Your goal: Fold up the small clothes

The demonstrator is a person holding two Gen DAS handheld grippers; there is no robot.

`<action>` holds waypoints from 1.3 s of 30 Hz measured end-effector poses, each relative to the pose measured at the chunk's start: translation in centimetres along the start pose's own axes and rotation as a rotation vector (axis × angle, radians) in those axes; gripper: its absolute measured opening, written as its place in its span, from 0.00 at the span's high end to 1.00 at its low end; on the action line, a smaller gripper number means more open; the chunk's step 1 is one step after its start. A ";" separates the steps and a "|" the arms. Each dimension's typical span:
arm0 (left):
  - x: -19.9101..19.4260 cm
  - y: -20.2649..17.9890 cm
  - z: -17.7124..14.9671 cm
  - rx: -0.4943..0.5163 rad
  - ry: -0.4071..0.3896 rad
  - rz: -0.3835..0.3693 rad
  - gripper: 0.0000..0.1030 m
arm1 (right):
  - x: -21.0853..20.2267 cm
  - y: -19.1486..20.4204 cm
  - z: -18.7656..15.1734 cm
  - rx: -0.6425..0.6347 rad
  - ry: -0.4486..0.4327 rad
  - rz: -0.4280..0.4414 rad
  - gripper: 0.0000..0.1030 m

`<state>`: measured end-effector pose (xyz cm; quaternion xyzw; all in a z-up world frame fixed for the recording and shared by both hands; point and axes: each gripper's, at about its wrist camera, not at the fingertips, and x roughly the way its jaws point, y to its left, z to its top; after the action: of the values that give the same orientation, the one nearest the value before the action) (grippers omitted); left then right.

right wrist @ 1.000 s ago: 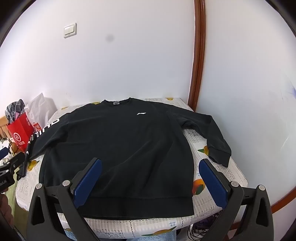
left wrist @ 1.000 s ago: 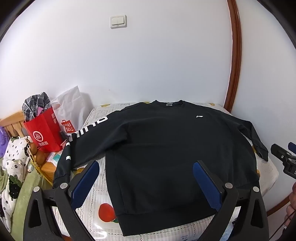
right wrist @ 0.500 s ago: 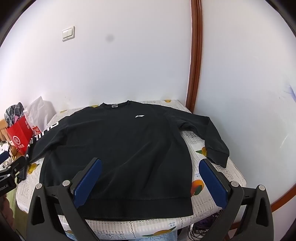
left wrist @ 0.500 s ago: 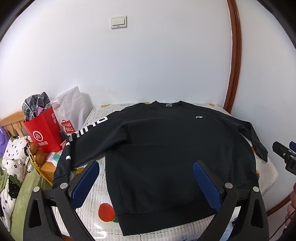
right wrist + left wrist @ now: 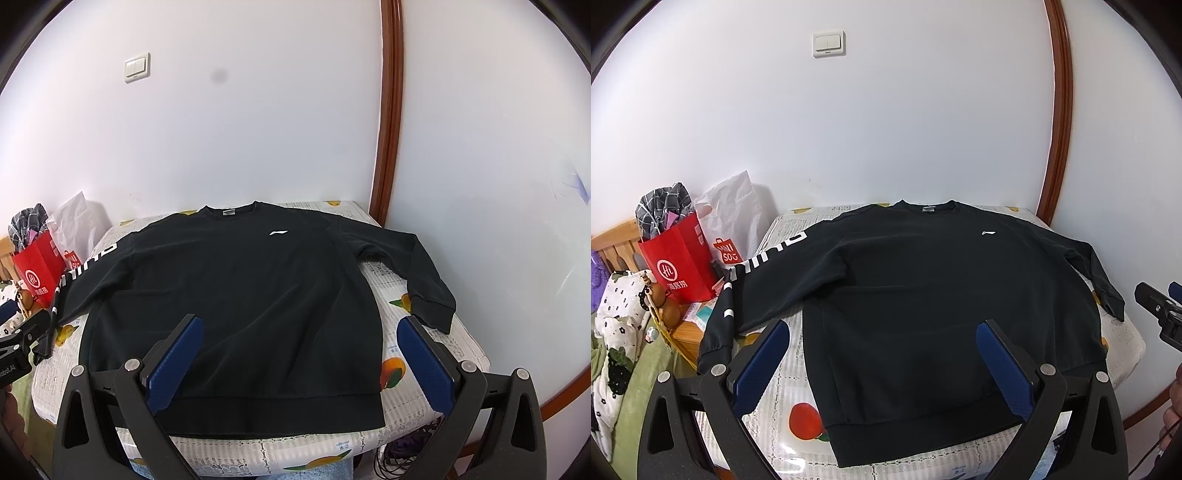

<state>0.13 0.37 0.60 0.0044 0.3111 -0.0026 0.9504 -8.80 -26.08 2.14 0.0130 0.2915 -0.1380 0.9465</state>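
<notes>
Both grippers, left (image 5: 882,363) and right (image 5: 301,360), released above flat black cotton sweatshirt (image 5: 236,295); risk: overhanging printed sleeve (image 5: 738,295) dragging garment off table (image 5: 436,354).

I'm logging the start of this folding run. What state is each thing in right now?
black sweatshirt: spread flat, face up, unfolded, sleeves out to both sides
left gripper: open, holding nothing, above the sweatshirt's hem
right gripper: open, holding nothing
red bag: upright, stuffed with checked cloth
white bag: upright against the wall
table: covered by a fruit-print cloth
</notes>
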 end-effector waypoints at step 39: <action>-0.5 -0.1 -0.3 0.003 -0.003 0.001 0.01 | -0.4 0.1 0.0 0.007 -0.001 -0.006 0.00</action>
<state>-0.40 0.28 0.63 0.0058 0.3095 -0.0026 0.9509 -9.11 -25.92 2.42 0.0154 0.2907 -0.1417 0.9462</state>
